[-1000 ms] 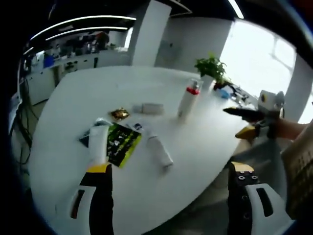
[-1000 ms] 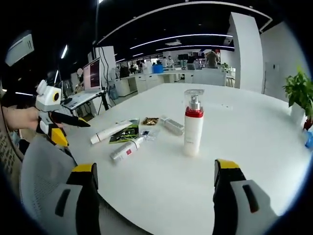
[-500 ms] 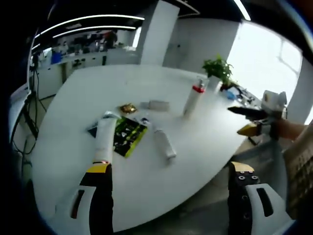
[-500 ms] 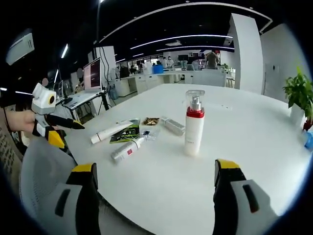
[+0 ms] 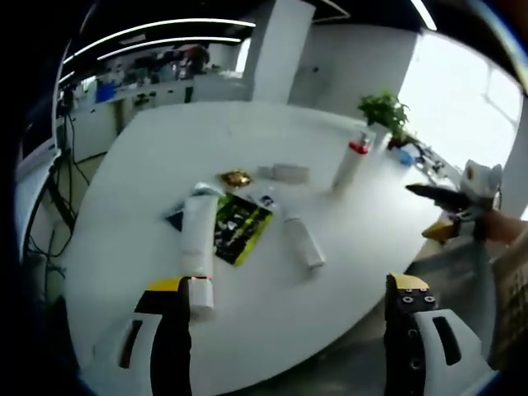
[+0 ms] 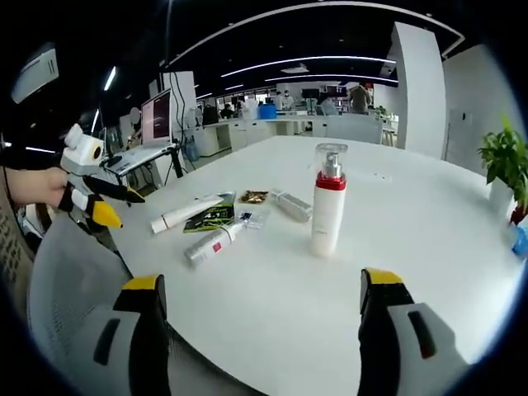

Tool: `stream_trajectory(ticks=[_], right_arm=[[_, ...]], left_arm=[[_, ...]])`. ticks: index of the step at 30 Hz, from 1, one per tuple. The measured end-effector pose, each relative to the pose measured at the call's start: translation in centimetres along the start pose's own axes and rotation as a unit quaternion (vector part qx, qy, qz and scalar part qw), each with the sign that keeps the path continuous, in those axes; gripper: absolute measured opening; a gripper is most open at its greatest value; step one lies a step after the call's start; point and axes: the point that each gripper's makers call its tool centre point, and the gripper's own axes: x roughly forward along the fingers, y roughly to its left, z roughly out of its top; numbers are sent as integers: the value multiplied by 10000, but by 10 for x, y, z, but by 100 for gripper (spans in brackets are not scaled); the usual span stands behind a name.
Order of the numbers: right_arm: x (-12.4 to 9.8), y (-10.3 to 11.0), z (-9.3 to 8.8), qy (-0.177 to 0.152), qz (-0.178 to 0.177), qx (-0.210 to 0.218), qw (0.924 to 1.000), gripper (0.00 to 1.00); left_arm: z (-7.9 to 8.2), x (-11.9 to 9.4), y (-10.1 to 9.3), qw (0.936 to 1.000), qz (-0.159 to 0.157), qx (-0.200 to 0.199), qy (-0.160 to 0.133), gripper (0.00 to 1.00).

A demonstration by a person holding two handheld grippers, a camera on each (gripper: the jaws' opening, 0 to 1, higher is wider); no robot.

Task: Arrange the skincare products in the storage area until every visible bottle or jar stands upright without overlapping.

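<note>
A white pump bottle with a red collar (image 6: 327, 206) (image 5: 350, 161) stands upright on the white table (image 6: 412, 247). Lying flat near it are a long white tube (image 5: 196, 247) (image 6: 183, 214), a green-and-black packet (image 5: 239, 227) (image 6: 213, 218), a small white bottle with a red label (image 6: 212, 246) (image 5: 304, 241), a gold-topped item (image 5: 236, 177) (image 6: 253, 197) and a grey tube (image 5: 289, 172) (image 6: 291, 205). My left gripper (image 5: 288, 284) (image 6: 95, 198) is open, its left jaw just short of the white tube's cap. My right gripper (image 6: 261, 280) (image 5: 450, 210) is open at the table's edge, holding nothing.
A grey mesh chair back (image 6: 66, 289) sits below the left gripper, which a hand (image 6: 33, 186) holds. A potted plant (image 5: 384, 111) (image 6: 503, 153) stands at the table's far side. A monitor (image 6: 157, 120) and desks are behind.
The left gripper view has closed in on the table, so the white tube now lies right by its left jaw. The products have not moved. Both grippers stay open.
</note>
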Motion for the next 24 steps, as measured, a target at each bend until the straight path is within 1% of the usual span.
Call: stream_trajectory(ticks=[4,6,8,10,15,17,21,22,23,24], right_arm=[[0,0,0,0,-10,0,10000,97],[0,-1,0,-2,-15,15,10000,96],[0,-2,1,-19,-27,36,10000,96],[0,-3,1,-26,-43,59,10000,96],[0,-5,1,-26,-72,95,9999,96],[1,-5,1,-12,-65,91,9999,96],[1,-5,0,17,-75,73,9999,96],[1,-6,0,21,-78,71,9999,96],[1,-6,-1,35,-85,72,9999,96],[1,-6,-1,36,-94,72,9999,96]], left_arm=[[1,6,9,9998,31,-25,201,97],[-1,10,12,9994,7,32,331,96],[-1,16,17,9989,53,74,468,96],[-1,18,19,9986,51,69,517,95],[0,31,38,9966,225,-111,782,91],[-1,33,45,9950,313,-69,943,89],[-3,41,54,9918,348,126,1223,86],[-3,41,55,9915,348,138,1249,85],[-4,43,58,9896,399,178,1369,84],[-3,44,60,9890,426,204,1404,83]])
